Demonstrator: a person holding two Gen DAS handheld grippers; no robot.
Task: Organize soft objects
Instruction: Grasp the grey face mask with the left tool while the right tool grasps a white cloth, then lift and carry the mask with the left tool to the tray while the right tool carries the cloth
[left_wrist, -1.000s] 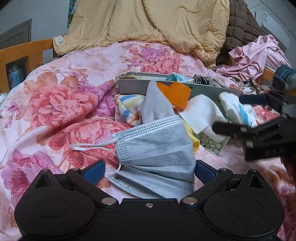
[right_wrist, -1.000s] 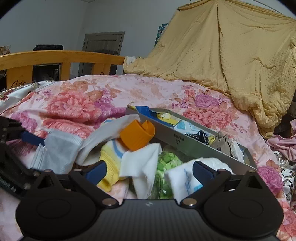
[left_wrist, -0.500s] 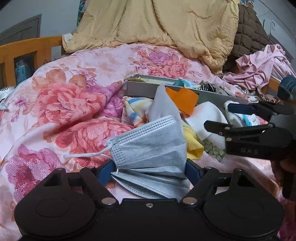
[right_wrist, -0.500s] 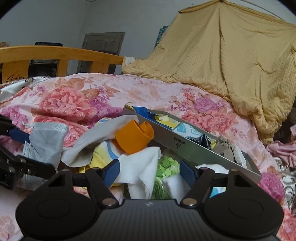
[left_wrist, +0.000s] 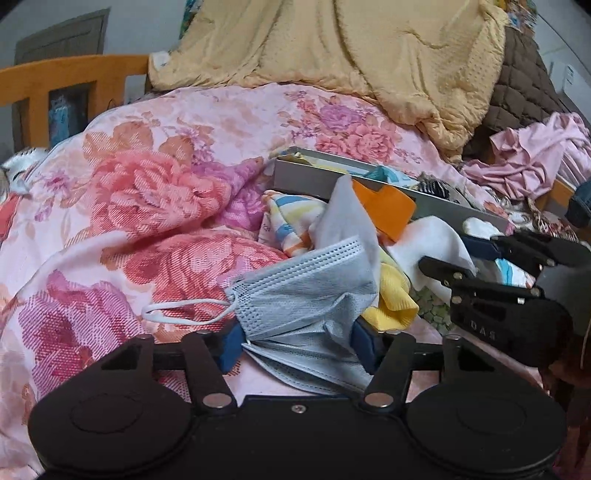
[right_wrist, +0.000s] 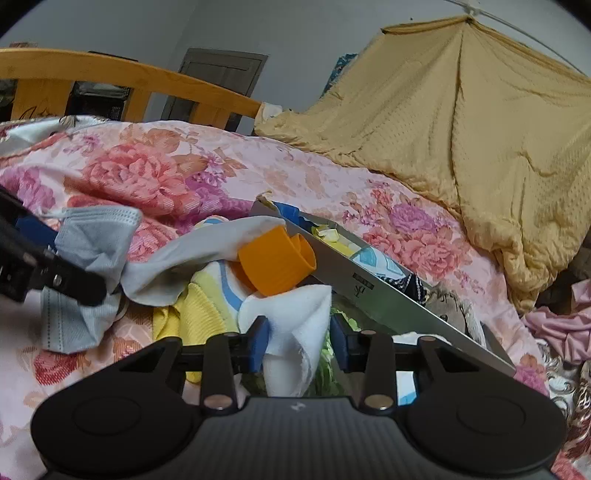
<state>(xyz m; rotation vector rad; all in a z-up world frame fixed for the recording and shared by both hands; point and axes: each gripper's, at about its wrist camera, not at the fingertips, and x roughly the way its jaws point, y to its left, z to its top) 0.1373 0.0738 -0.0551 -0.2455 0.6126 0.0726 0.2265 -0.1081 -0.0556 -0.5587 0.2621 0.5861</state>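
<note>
My left gripper (left_wrist: 297, 345) is shut on a grey face mask (left_wrist: 306, 291), which bunches between the blue pads; its white ear loop hangs left. The mask also shows in the right wrist view (right_wrist: 92, 243). My right gripper (right_wrist: 299, 341) is shut on a white cloth (right_wrist: 295, 328) at the near edge of a pile of soft things: a yellow striped sock (right_wrist: 199, 306), a grey cloth (right_wrist: 207, 240) and an orange curled band (right_wrist: 275, 260). A grey box (right_wrist: 373, 291) holding several small items lies behind the pile.
All of this lies on a pink floral bedspread (left_wrist: 147, 206). A yellow quilt (left_wrist: 351, 55) is heaped at the back, with pink clothes (left_wrist: 532, 155) at the right. A wooden bed rail (right_wrist: 110, 77) runs along the far left.
Both grippers closed: the left one onto the grey mask, the right one onto the white cloth. The mask has crumpled and lifted a little.
</note>
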